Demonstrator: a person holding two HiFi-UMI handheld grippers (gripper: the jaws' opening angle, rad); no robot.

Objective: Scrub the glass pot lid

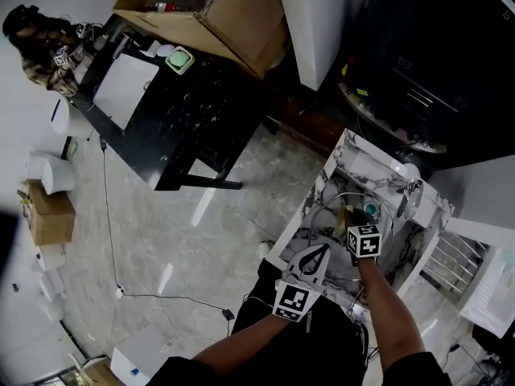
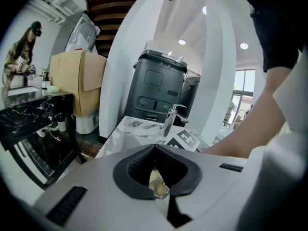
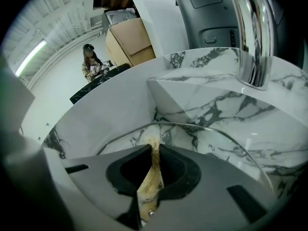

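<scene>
No letters, brands or numbers are showing clearly enough to read. Only black-and-white square patterns are showing on the left marker cube point(image 1: 291, 300) and the right marker cube point(image 1: 364, 240), carrying no legible characters.

The small yellowish thing point(image 2: 159, 187) pinched deep between the left gripper's point(image 2: 154, 147) jaws is mostly covered by the pads, and I cannot tell what it is. In the right gripper point(image 3: 155, 146) view I get the tan scrub pad point(image 3: 150, 177) only edge-on. Its lower end is buried between the closed jaws, and the gripper body hides the near part of the glass pot lid point(image 3: 192, 127). The faucet point(image 3: 252, 37) runs off the top edge. On my head view the cardboard box point(image 1: 233, 10) is cut off at the top. A teal thing point(image 1: 370, 209) in the sink point(image 1: 339, 166) is too small to name. The person point(image 1: 36, 43) by the black table point(image 1: 185, 111) is tiny and partly cropped.
</scene>
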